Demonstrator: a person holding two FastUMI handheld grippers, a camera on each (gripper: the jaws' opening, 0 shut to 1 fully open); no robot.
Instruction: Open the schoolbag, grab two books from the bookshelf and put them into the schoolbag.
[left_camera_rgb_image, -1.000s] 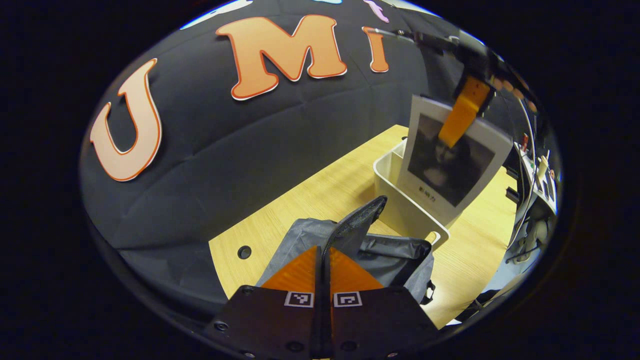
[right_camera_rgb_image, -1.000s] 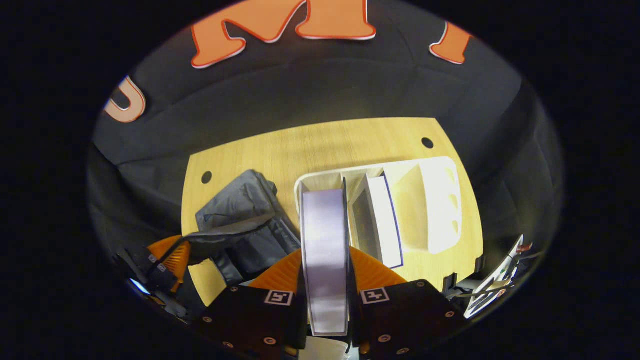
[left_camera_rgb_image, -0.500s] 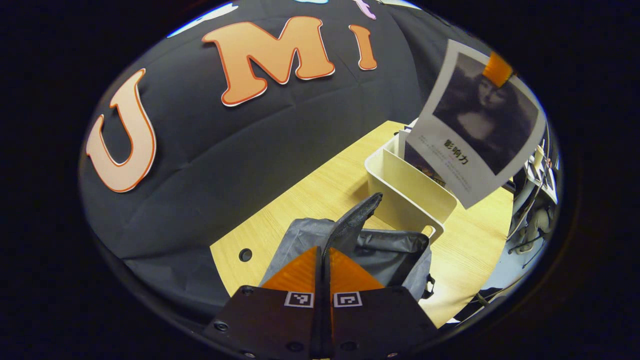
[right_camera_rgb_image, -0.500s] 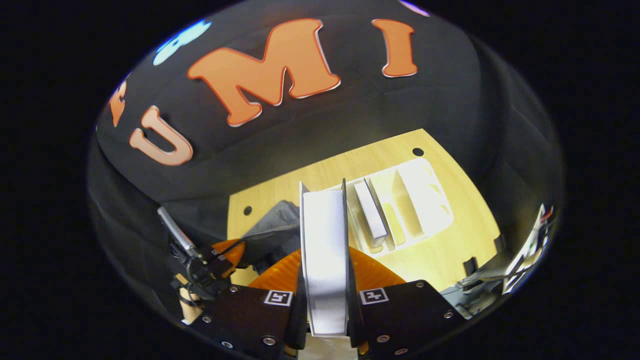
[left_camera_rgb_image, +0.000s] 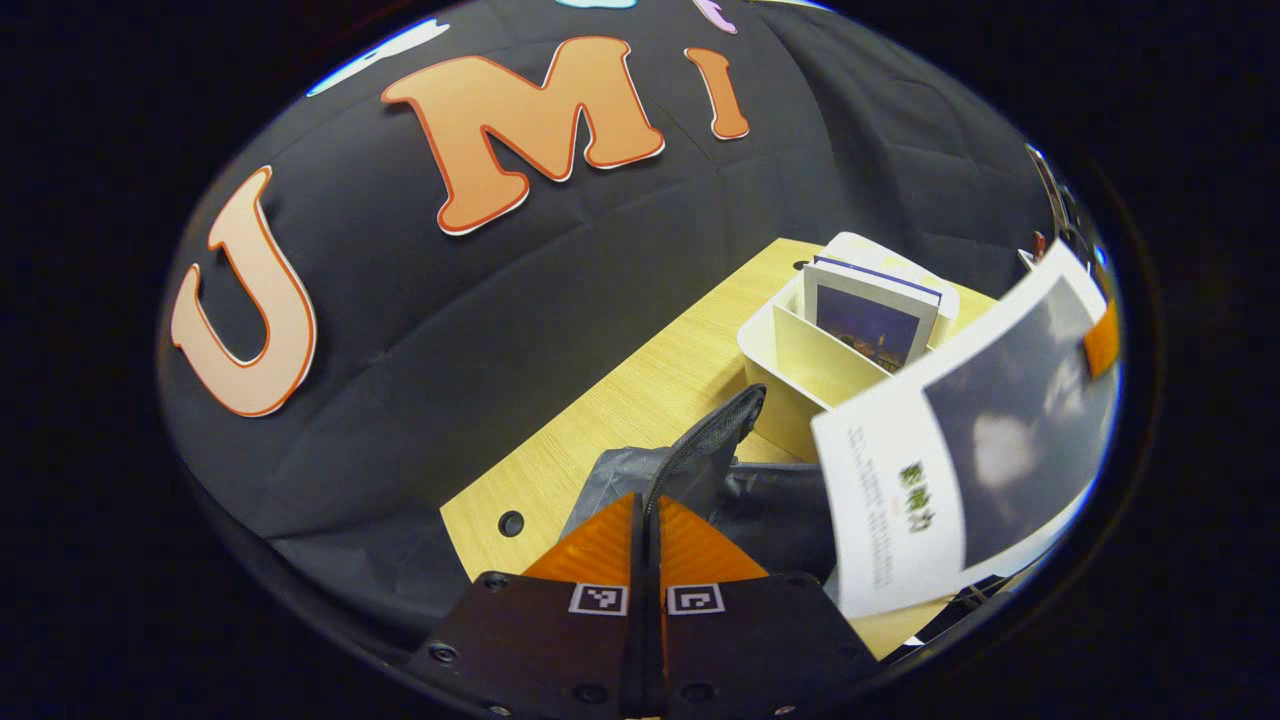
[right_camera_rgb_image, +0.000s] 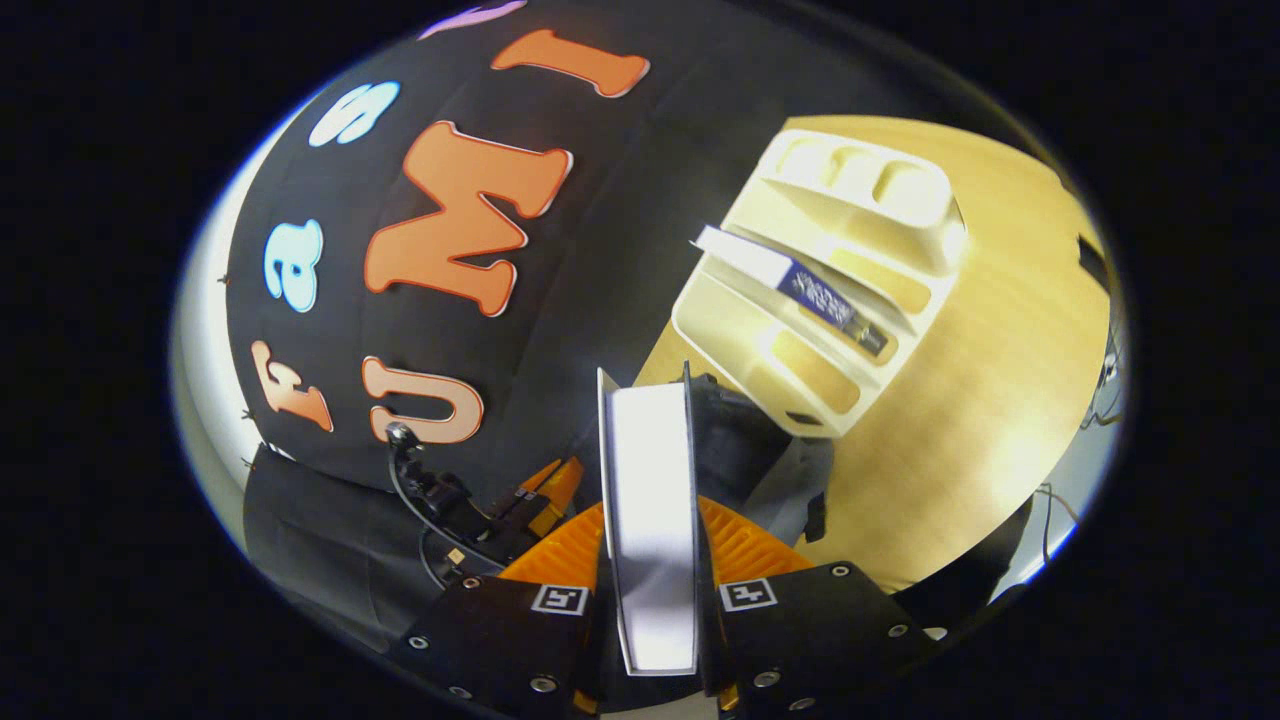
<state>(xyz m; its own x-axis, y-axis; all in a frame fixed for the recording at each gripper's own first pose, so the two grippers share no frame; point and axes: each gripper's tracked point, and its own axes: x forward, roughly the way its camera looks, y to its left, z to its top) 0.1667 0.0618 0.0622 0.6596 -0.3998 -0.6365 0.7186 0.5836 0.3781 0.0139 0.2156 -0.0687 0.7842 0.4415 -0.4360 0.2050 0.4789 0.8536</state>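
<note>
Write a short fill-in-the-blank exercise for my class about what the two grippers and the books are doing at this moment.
1. The right gripper is shut on a ____.
2. The left gripper pinches the flap of the grey ____.
3. One book is left standing in the white ____.
4. The held book hangs above the open ____.

Missing words: book; schoolbag; bookshelf; schoolbag

Grey schoolbag (left_camera_rgb_image: 760, 500), cream bookshelf (left_camera_rgb_image: 800, 360) (pale wood table (left_camera_rgb_image: 620, 410)).
</note>
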